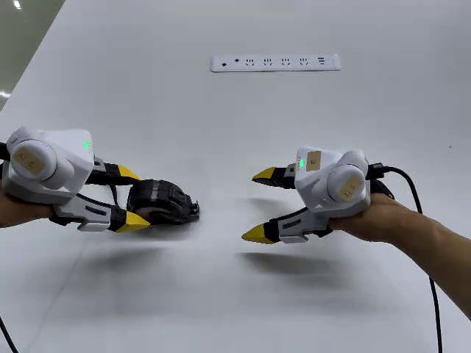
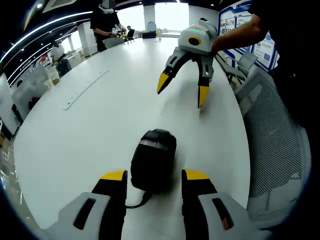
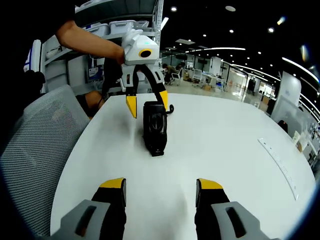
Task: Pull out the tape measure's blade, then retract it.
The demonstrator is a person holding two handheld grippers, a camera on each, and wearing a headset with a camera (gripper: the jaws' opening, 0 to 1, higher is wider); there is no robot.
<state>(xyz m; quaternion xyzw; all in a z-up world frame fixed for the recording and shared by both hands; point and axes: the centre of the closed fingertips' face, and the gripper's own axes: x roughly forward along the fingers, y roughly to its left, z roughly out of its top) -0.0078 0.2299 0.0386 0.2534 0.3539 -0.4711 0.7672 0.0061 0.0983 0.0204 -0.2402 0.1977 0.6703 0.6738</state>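
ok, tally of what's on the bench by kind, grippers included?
tape measure: 1
power strip: 1
grippers: 2 (left gripper, right gripper)
total: 4

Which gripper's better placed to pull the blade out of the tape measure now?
Right. The open, yellow-tipped right gripper faces the blade end of the black tape measure, apart from it; the left gripper straddles the case.

White table bears a black tape measure and power strip.
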